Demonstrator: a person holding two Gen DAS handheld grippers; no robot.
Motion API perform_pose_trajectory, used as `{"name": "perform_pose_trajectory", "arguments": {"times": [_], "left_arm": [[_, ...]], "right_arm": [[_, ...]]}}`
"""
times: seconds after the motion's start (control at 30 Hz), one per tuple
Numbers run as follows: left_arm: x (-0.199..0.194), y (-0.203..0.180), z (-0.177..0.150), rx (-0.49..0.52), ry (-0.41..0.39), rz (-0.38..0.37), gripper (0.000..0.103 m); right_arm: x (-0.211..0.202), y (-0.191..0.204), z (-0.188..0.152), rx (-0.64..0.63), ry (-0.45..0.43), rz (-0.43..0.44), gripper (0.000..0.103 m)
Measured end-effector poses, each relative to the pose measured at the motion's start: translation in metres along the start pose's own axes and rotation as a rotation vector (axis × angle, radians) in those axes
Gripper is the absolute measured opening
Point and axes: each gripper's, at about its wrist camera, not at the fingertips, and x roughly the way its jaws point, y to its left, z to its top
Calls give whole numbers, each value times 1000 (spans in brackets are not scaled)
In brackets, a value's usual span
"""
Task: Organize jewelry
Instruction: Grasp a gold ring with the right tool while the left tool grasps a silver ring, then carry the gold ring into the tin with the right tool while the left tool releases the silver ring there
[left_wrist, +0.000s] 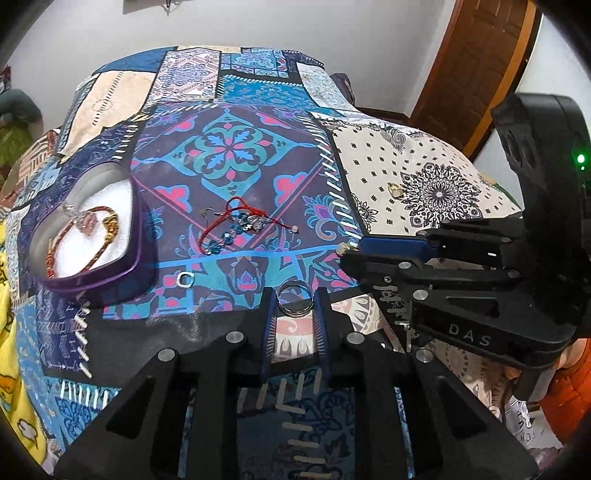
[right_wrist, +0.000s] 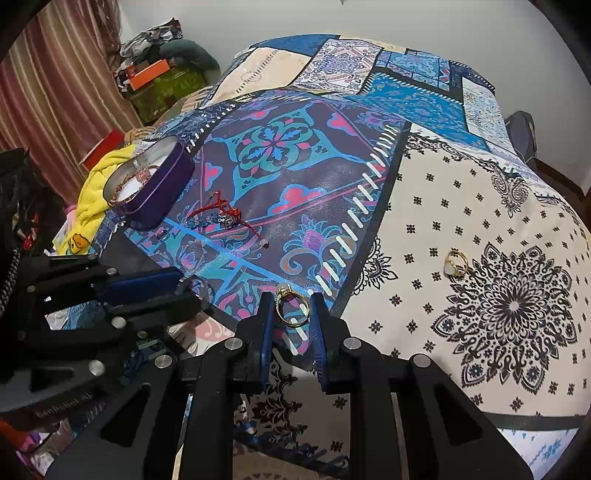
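Observation:
My left gripper is shut on a silver ring, held just above the patchwork cloth. My right gripper is shut on a gold ring with a pale stone; it also shows at the right of the left wrist view. A purple tin with white padding holds braided bracelets. A red-cord bracelet with blue beads lies on the cloth beside the tin. A small silver ring lies near it. Another gold ring lies on the white patch.
The bed is covered by a patchwork cloth. A yellow blanket hangs at the left edge beside the tin. A wooden door stands at the back right; clutter and a curtain stand at the left.

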Motion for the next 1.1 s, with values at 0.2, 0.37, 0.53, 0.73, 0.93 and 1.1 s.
{"name": "perform_pose_trajectory", "arguments": {"times": [0.2, 0.37, 0.53, 0.73, 0.93, 1.1], "left_arm": [[-21, 5, 2, -13, -35, 19, 19], [-43, 8, 6, -16, -83, 41, 19], [-67, 11, 10, -28, -137, 59, 19], [-97, 20, 15, -41, -205, 82, 19], [-123, 30, 19, -47, -272, 111, 19], [-140, 46, 22, -68, -322, 135, 19]], "right_arm": [[-14, 3, 1, 10, -24, -12, 17], [-34, 8, 8, 23, -71, -6, 17], [-53, 22, 17, 7, -127, -11, 17], [-74, 41, 29, -26, -195, -10, 17], [-86, 58, 45, -47, -255, -8, 17], [-85, 73, 61, -63, -288, 11, 17]]}}
